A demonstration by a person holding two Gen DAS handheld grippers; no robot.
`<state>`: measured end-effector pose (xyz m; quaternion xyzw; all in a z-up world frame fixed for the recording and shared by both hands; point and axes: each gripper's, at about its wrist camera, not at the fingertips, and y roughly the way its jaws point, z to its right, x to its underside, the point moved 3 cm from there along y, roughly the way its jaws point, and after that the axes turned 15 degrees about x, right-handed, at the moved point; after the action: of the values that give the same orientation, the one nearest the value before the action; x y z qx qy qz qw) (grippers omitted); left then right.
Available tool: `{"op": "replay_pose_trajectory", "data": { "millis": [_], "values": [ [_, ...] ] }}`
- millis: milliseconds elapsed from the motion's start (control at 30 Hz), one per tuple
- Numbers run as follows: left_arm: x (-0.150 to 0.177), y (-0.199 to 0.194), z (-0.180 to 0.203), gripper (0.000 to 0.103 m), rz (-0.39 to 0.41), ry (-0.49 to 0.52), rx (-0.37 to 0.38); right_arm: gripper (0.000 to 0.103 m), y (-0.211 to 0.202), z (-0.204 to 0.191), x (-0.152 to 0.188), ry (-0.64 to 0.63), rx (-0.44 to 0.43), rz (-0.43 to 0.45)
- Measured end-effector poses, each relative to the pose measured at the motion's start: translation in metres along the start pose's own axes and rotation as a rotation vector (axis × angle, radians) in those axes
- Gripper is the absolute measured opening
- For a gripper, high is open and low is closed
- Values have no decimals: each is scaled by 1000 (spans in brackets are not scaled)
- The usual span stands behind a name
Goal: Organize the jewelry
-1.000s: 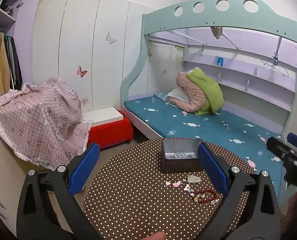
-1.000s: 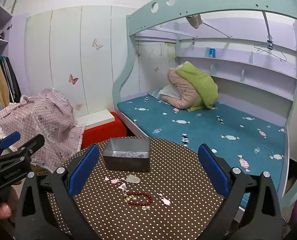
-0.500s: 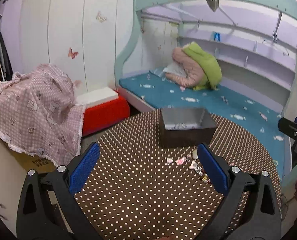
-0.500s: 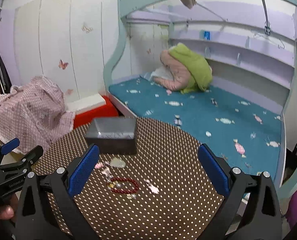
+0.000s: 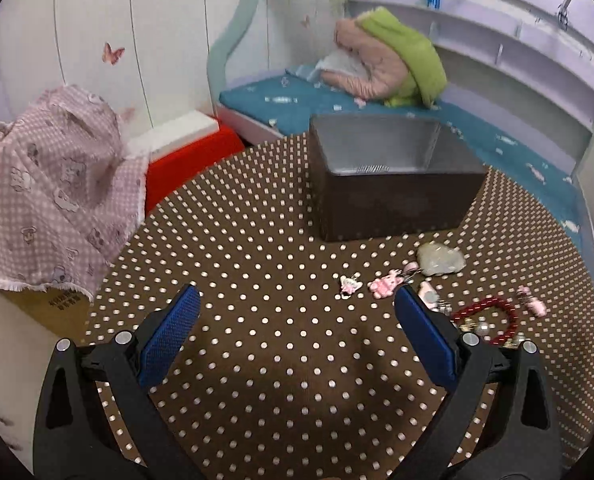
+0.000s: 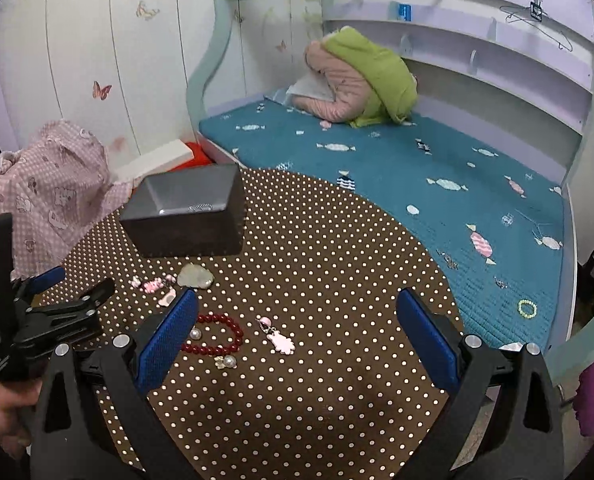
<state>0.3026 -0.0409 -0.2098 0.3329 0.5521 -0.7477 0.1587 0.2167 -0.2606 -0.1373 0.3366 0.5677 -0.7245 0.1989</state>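
A dark open box (image 5: 393, 184) stands on the round brown polka-dot table (image 5: 257, 264); it also shows in the right wrist view (image 6: 185, 208). Loose jewelry lies in front of it: a red bead bracelet (image 6: 217, 334) (image 5: 485, 316), a pale stone piece (image 6: 195, 276) (image 5: 441, 260), small pink charms (image 5: 383, 286) (image 6: 153, 285), a pink flower charm (image 6: 281, 340) and pearl earrings (image 6: 225, 361). My left gripper (image 5: 295, 334) is open and empty above the table, left of the jewelry. My right gripper (image 6: 295, 330) is open and empty, the bracelet by its left finger.
A bed with a teal mattress (image 6: 417, 168) runs behind the table, with a pink and green bundle (image 6: 361, 80) on it and a small green bracelet (image 6: 527, 309). A pink cloth-covered object (image 5: 45, 184) and a red box (image 5: 193, 160) stand to the left.
Both grippers have come forward and lower over the table, so the box and jewelry look larger. Both stay open and empty.
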Motion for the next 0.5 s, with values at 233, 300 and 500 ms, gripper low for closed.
{"op": "replay_pose_trajectory", "data": {
  "millis": [233, 300, 500],
  "values": [
    [-2, 37, -9, 86, -72, -23, -6, 95, 23, -3, 5, -16, -16, -60],
    [-2, 44, -11, 77, -99, -31, 4, 95, 29, -4, 6, -20, -22, -73],
    [-4, 49, -11, 75, -94, -26, 16, 95, 43, -6, 7, -29, -25, -101]
  ]
}}
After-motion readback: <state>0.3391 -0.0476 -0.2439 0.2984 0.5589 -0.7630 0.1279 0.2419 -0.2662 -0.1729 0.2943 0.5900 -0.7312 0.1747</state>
